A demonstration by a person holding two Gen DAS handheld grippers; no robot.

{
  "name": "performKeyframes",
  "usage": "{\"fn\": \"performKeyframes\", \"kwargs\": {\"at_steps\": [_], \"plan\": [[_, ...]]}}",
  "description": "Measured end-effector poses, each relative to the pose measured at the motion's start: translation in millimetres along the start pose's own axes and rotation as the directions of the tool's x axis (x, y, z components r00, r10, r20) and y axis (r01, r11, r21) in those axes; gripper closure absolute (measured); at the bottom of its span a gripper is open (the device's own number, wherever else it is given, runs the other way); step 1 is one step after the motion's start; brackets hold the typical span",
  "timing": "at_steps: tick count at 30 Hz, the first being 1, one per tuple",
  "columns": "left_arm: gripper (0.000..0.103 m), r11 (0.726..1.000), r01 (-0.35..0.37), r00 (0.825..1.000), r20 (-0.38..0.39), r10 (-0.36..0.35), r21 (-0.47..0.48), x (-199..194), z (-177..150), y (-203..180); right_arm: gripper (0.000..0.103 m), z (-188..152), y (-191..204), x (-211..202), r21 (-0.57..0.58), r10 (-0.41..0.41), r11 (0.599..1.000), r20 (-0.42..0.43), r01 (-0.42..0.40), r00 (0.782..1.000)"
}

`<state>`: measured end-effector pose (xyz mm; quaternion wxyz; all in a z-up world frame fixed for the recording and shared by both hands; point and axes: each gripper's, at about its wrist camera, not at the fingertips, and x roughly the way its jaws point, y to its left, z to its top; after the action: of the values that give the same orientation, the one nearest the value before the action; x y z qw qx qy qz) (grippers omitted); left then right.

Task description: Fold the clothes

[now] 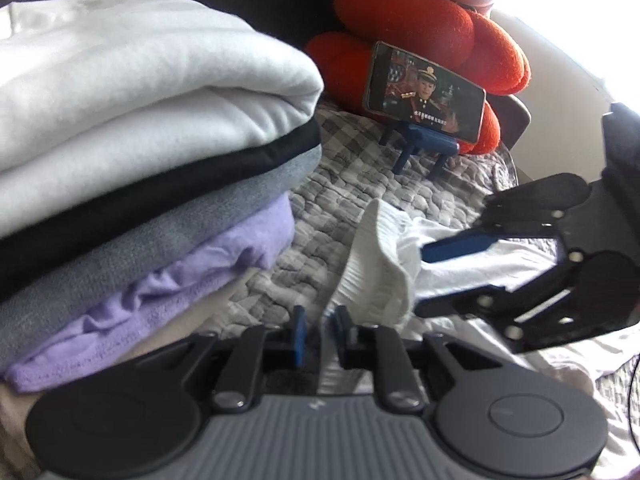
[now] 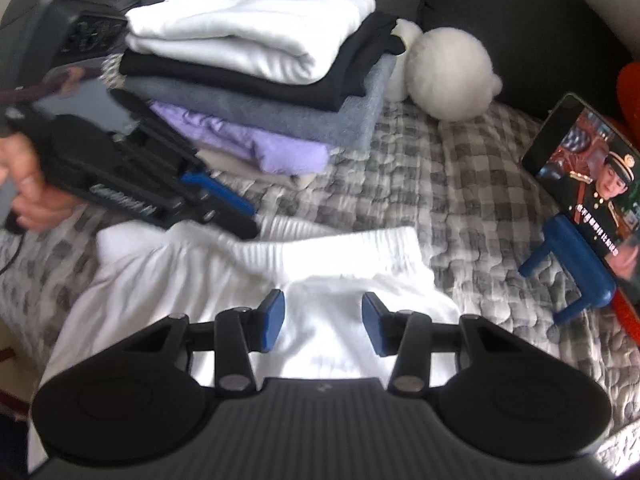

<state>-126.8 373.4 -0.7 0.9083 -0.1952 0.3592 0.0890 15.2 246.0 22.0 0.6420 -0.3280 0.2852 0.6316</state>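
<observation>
White shorts with a ribbed elastic waistband [image 2: 320, 248] lie flat on the checkered quilt [image 2: 460, 168]. They also show in the left wrist view [image 1: 380, 264]. My left gripper [image 1: 320, 332] has its blue pads close together on the waistband's edge; in the right wrist view it [image 2: 244, 216] sits at the waistband's left end. My right gripper [image 2: 323, 326] is open and hovers over the shorts' middle, holding nothing. In the left wrist view it [image 1: 424, 276] spreads over the white fabric. A stack of folded clothes [image 2: 260, 80], white, black, grey and purple, stands behind.
A phone [image 2: 592, 196] playing video rests on a blue stand [image 2: 576, 276] at the right. A white plush toy [image 2: 448, 72] lies beside the stack. Orange cushions [image 1: 420, 28] and a dark sofa back [image 2: 520, 20] are behind.
</observation>
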Motion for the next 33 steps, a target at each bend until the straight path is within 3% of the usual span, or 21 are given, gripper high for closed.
{"fn": "performKeyframes", "kwargs": {"at_steps": [4,8,12,14,16,20,23,25,26,27,28,33], "plan": [[0.073,0.999,-0.048,0.998,0.042,0.048,-0.007,-18.2,-1.6,1.9,0.056,4.0,-2.6,7.7,0.031,-0.066,0.997,0.03,0.065,0.997],[0.069,0.997,-0.057,0.996,0.065,0.061,-0.048,-44.2,-10.9,10.4,0.055,2.7,-7.4,11.2,0.031,-0.104,0.994,0.006,0.104,0.995],[0.064,0.992,-0.045,0.997,0.051,0.051,-0.121,-75.0,-30.6,18.5,0.05,0.6,-26.9,-5.3,0.128,-0.131,0.984,0.064,0.122,0.989],[0.057,0.97,0.056,0.998,0.041,-0.047,-0.237,-91.1,-45.5,27.2,0.05,-1.9,-41.5,-11.3,0.218,-0.15,0.967,0.087,0.128,0.985],[0.055,0.91,0.147,0.989,0.051,-0.138,-0.388,-103.8,-63.4,39.0,0.05,-4.7,-52.3,-13.5,0.293,-0.159,0.948,0.106,0.122,0.982],[0.055,0.902,0.11,0.994,0.049,-0.098,-0.417,-90.7,-74.0,33.9,0.05,-9.1,-69.7,-3.8,0.402,-0.148,0.911,0.118,0.089,0.982],[0.057,0.897,0.079,0.997,0.046,-0.065,-0.435,-80.4,-81.7,29.7,0.051,-7.5,-72.4,11.6,0.448,-0.114,0.892,0.095,0.06,0.989],[0.063,0.893,0.06,0.998,0.057,-0.038,-0.446,-74.8,-85.1,26.2,0.056,-6.4,-67.4,19.6,0.416,-0.113,0.906,0.078,0.071,0.991],[0.067,0.891,0.053,0.998,0.061,-0.028,-0.45,-73.3,-85.5,25.9,0.061,-5.1,-64.2,19.4,0.392,-0.116,0.917,0.083,0.074,0.99],[0.086,0.889,0.047,0.998,0.065,-0.02,-0.455,-71.8,-85.8,25.8,0.09,-3.8,-61.0,19.2,0.367,-0.118,0.927,0.089,0.078,0.989],[0.094,0.891,0.044,0.997,0.072,-0.013,-0.452,-73.6,-85.4,25.5,0.092,-2.5,-57.7,19.0,0.342,-0.121,0.936,0.094,0.082,0.988],[0.097,0.902,0.032,0.994,0.108,0.016,-0.431,-83.9,-83.0,24.3,0.096,7.1,-36.2,-3.7,0.197,-0.188,0.969,0.2,0.148,0.962]]}}
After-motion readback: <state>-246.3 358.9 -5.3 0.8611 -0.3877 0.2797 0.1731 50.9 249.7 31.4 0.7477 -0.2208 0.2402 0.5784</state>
